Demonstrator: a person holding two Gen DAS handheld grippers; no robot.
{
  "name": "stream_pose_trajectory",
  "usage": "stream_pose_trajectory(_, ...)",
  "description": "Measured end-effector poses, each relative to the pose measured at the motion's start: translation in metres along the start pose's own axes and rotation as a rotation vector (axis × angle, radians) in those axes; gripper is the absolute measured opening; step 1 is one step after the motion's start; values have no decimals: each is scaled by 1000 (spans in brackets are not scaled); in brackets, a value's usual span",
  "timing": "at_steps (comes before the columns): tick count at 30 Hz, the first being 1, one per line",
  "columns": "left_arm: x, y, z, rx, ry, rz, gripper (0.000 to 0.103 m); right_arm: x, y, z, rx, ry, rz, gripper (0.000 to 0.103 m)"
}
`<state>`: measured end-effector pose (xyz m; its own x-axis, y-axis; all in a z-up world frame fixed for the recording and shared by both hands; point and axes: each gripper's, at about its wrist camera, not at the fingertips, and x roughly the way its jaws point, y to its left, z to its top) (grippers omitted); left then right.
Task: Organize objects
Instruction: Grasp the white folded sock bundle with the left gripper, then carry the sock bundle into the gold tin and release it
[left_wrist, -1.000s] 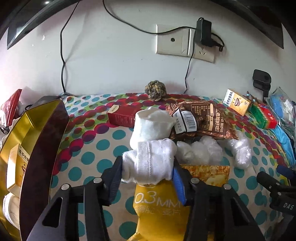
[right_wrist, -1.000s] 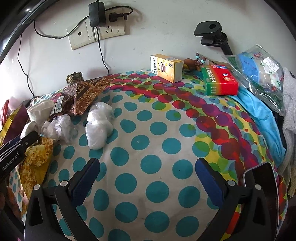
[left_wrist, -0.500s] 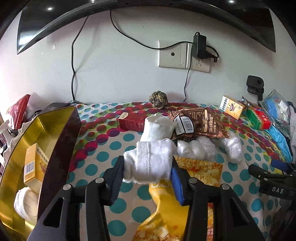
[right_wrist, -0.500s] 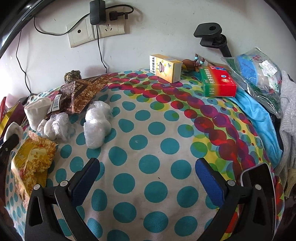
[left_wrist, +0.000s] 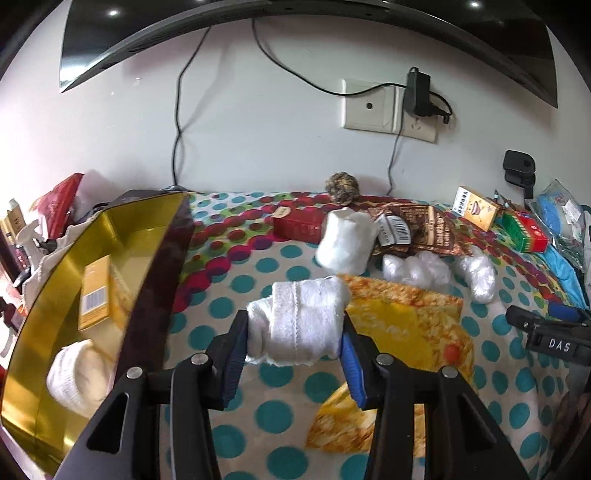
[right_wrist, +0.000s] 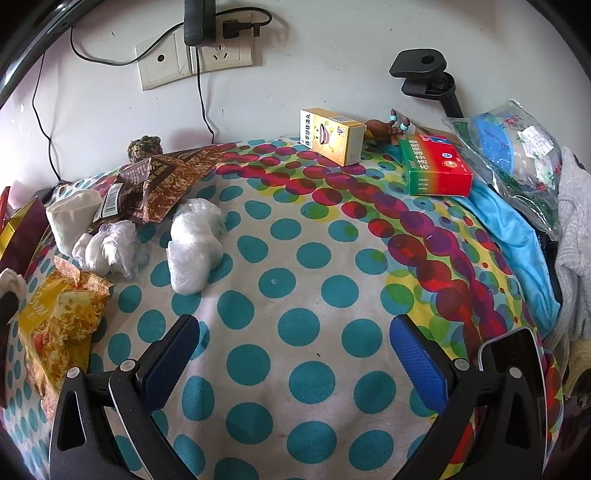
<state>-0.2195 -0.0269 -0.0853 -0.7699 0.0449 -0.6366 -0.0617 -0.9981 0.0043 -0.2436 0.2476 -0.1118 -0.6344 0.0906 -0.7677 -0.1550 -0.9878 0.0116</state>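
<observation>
My left gripper (left_wrist: 293, 328) is shut on a white rolled cloth (left_wrist: 299, 314), held above the dotted tablecloth (left_wrist: 221, 288). Just left of it lies an open gold box (left_wrist: 110, 240) with a yellow carton (left_wrist: 94, 291) and another white roll (left_wrist: 77, 373) inside. A third white roll (left_wrist: 345, 240) stands beyond the gripper. My right gripper (right_wrist: 293, 350) hangs open over bare dotted cloth (right_wrist: 295, 284), with nothing between its fingers.
A yellow snack bag (left_wrist: 399, 332), a brown snack bag (left_wrist: 417, 229), a red box (left_wrist: 299, 225) and plastic-wrapped white bundles (right_wrist: 195, 251) crowd the middle. A yellow carton (right_wrist: 332, 136) and a green-red box (right_wrist: 436, 170) sit at the back right. A phone (right_wrist: 513, 369) lies near the right edge.
My left gripper has carried the white roll back and to the left, off the yellow snack bag, so more of the gold box shows. The right gripper has stayed put.
</observation>
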Motion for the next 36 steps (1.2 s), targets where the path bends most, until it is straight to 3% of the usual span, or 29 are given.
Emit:
stream_pose_trajectory(7,-19,30,2,-46,-13,61,46,0,1,0,-3,4,0,103)
stream_pose_trajectory(13,-45,70,27,-82,-61,145,46,0,1,0,-6,6,12,103)
stream_pose_trajectory(17,-45,115,31,-135,-23,225,46,0,1,0,-9,8,9,103)
stream_pose_trajectory(23,-44,172,10,-253,39,291,47,1,1,0,-8,8,9,103)
stream_pose_trajectory(29,-32,188,-3,-263,92,301,50,1,3,-1,-8,7,6,103)
stream_pose_trajectory(36,-25,186,-7,-260,70,294,59,1,3,-1,-10,8,4,103)
